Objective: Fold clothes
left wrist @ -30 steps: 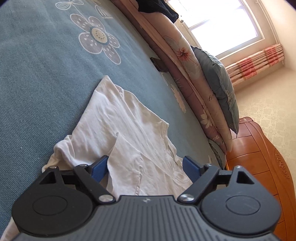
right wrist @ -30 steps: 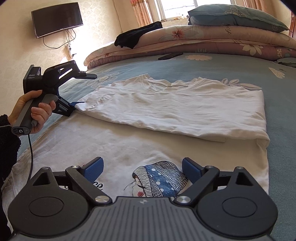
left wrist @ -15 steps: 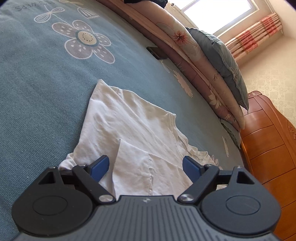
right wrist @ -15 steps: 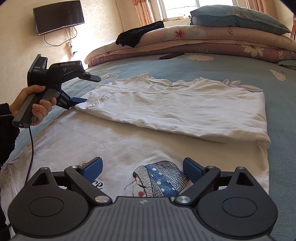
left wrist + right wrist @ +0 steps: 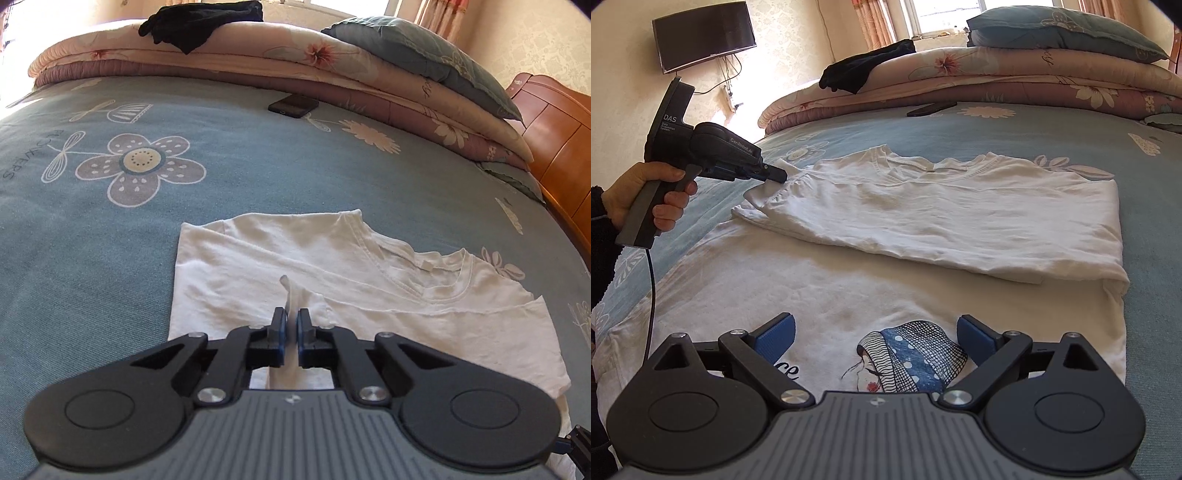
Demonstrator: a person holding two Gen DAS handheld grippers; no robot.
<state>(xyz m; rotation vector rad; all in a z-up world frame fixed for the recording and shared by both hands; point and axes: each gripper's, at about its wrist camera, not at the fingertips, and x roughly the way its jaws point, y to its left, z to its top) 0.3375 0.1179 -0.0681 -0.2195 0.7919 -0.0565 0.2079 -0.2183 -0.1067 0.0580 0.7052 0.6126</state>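
Note:
A white T-shirt (image 5: pixel 942 206) lies on the blue flowered bedspread (image 5: pixel 258 166), its upper half folded over the lower half, which bears a print of a woman in a blue headscarf (image 5: pixel 908 354). My left gripper (image 5: pixel 291 314) has its jaws closing tight on a raised pinch of sleeve fabric at the left edge of the T-shirt (image 5: pixel 369 295). The right wrist view shows the left gripper (image 5: pixel 777 174) from the side, held by a person's hand (image 5: pixel 646 195). My right gripper (image 5: pixel 875 323) hovers open above the print with nothing between its fingers.
Folded quilts (image 5: pixel 332 74) and a blue pillow (image 5: pixel 1063 26) are stacked along the far side of the bed, with a black garment (image 5: pixel 195 22) on top. A dark phone (image 5: pixel 293 106) lies before them. A wooden headboard (image 5: pixel 554 122) stands at right, and a TV (image 5: pixel 703 35) hangs on the wall.
My left gripper rolled upright, rose and swung toward the shirt's left sleeve, then shut on a pinch of its fabric. The right gripper stayed still and open.

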